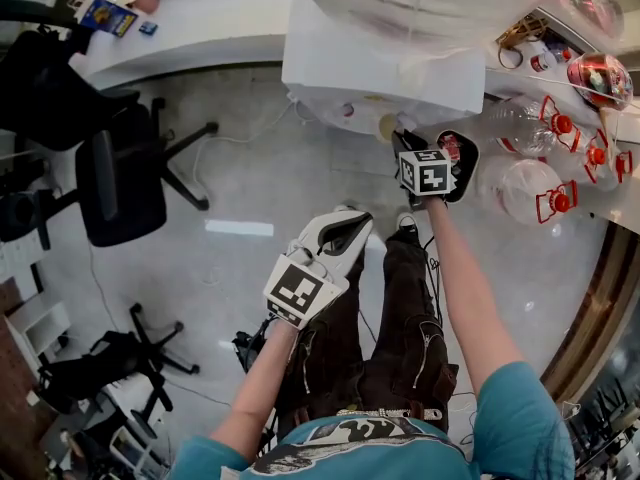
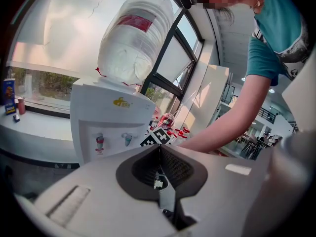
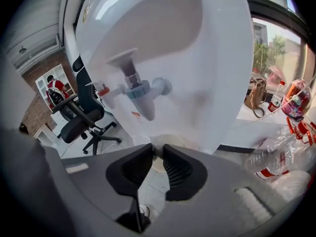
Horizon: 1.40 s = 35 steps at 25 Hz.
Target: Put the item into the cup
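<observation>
A pale cup (image 1: 388, 126) sits at the front of the white water dispenser (image 1: 370, 68), below its taps. My right gripper (image 1: 402, 138) reaches up to it. In the right gripper view the cup's round rim (image 3: 171, 142) shows just past the jaws, under the blue tap (image 3: 140, 95), and my right gripper (image 3: 158, 152) is shut on the cup's near wall. The red tap (image 3: 104, 90) is to its left. My left gripper (image 1: 357, 224) hangs lower, away from the dispenser; in its own view the left gripper (image 2: 159, 150) is shut with nothing in it.
A big water bottle (image 2: 133, 38) tops the dispenser. Several empty water bottles with red caps (image 1: 530, 193) lie at the right. Black office chairs (image 1: 120, 183) stand at the left on the grey floor. A white counter (image 1: 200, 18) runs behind, and a brown bag (image 3: 255, 97) rests on the sill.
</observation>
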Motion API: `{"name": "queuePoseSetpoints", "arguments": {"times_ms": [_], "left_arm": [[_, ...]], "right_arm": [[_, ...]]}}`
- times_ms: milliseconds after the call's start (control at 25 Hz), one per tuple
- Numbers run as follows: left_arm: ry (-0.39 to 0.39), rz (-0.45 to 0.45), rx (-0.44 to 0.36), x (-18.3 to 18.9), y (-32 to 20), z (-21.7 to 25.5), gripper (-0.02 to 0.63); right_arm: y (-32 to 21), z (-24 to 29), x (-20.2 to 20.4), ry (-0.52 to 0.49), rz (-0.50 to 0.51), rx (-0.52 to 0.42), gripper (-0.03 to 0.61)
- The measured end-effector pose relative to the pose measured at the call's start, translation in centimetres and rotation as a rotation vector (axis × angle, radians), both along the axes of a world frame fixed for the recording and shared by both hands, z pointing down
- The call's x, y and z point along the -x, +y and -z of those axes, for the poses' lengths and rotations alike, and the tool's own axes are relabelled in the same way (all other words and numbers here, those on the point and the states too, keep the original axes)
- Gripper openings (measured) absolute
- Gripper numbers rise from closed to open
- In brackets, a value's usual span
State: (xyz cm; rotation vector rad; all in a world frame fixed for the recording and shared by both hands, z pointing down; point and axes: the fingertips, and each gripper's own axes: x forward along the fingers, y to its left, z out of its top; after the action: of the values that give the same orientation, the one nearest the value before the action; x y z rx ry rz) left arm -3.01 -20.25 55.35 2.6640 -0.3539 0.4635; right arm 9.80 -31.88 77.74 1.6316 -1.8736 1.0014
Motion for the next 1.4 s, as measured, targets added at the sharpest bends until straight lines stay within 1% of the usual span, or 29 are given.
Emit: {"name": "queuePoseSetpoints", "arguments": {"times_ms": [160, 440, 680, 800, 1000, 1080, 1400], "left_arm": [[-0.006, 0.007, 0.003, 0.3, -0.1, -0.2, 0.012], [-0.022, 0.007, 0.011, 1.0, 0.2, -0.7, 0.012], [-0.021, -0.003, 0.016, 0.8, 0.6, -0.8, 0.012], [-0.022, -0.007, 0.016, 0.8, 0.6, -0.9, 0.012], [-0.027, -0.018, 0.004, 0.8, 0.5, -0.7, 0.012], [-0.026, -0.014, 0.001, 0.8, 0.4, -0.6, 0.011], [-0.031, -0.018, -0.023, 0.8, -0.1, 0.2, 0.011]], "right_arm": [[-0.2, -0.1, 0.2, -0.011, 0.004, 0.001, 0.080], [-0.2, -0.3, 0.4, -0.034, -0.001, -0.001, 0.117], [0.0, -0.2, 0.1, -0.048, -0.009, -0.005, 0.123], [0.1, 0.2, 0.4, -0.076, -0.013, -0.013, 0.123], [0.1, 2.0, 1.7, -0.115, 0.020, -0.054, 0.121], [0.4, 3.0, 2.2, -0.130, 0.031, -0.075, 0.107], [2.9, 6.9, 3.7, -0.178, 0.051, -0.132, 0.106]]}}
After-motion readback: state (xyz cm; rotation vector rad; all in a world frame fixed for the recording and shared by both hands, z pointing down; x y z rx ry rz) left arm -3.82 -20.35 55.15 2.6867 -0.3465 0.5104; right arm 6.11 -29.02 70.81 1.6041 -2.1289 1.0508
